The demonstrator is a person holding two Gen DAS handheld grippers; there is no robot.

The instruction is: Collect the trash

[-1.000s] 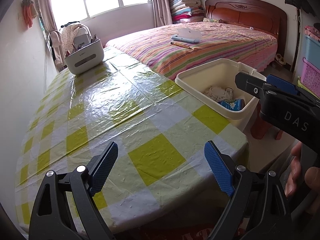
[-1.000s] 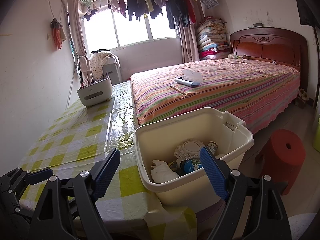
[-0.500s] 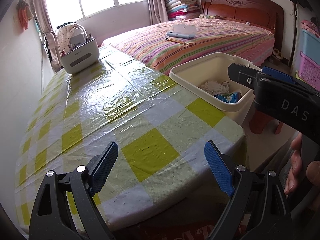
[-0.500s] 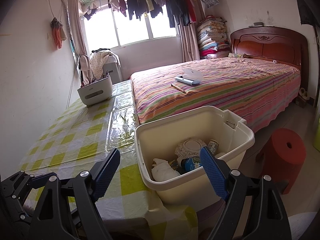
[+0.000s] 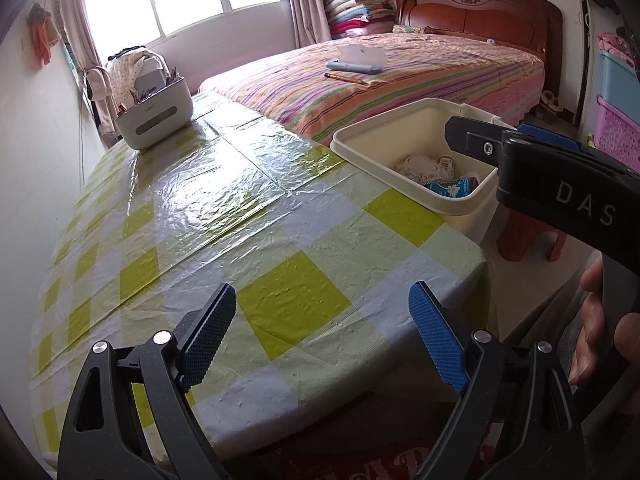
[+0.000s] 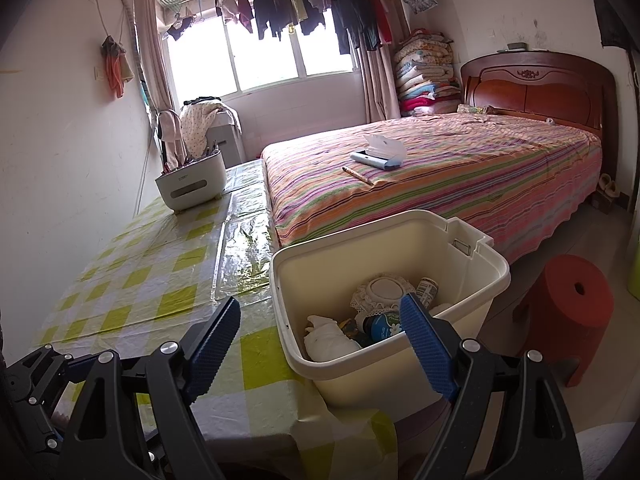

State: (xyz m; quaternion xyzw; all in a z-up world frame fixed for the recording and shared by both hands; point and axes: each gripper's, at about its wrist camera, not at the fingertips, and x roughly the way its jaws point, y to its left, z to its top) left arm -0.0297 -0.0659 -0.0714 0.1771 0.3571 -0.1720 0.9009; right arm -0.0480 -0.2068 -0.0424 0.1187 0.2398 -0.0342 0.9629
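Only readable writing is "DAS" in pale letters on the black body of the right tool [image 5: 520, 136], seen from the left wrist camera. The white caddy with the dark slot [image 6: 189, 184] has a small logo on its front, too tiny to read. The blue floral packet [image 5: 452, 188] has print on it, but I can't make it out.

Using the cream plastic bin [image 6: 472, 256] as the landmark: it sits against the right edge of the table [image 5: 280, 200], which wears a glossy yellow-and-white checked plastic cover. The trash is all inside the bin: a crumpled white tissue wad [image 6: 328, 338] at the near wall, a round lacy white lid thing [image 6: 386, 290] farther in, a small printed can [image 6: 427, 289] beside that, and the blue packet in between. Left of the bin the table top is bare all the way to the caddy at the far end. The striped bed [image 6: 460, 176] runs right behind the bin, and a red plastic stool [image 6: 568, 304] stands on the floor just to its right.

The left tool [image 5: 322, 336] is spread wide over the near table corner, nothing between its blue pads. The right tool [image 6: 320, 340] is also wide and empty, hanging just short of the bin's near rim. A hand [image 5: 596, 320] shows at the right edge of the left view.
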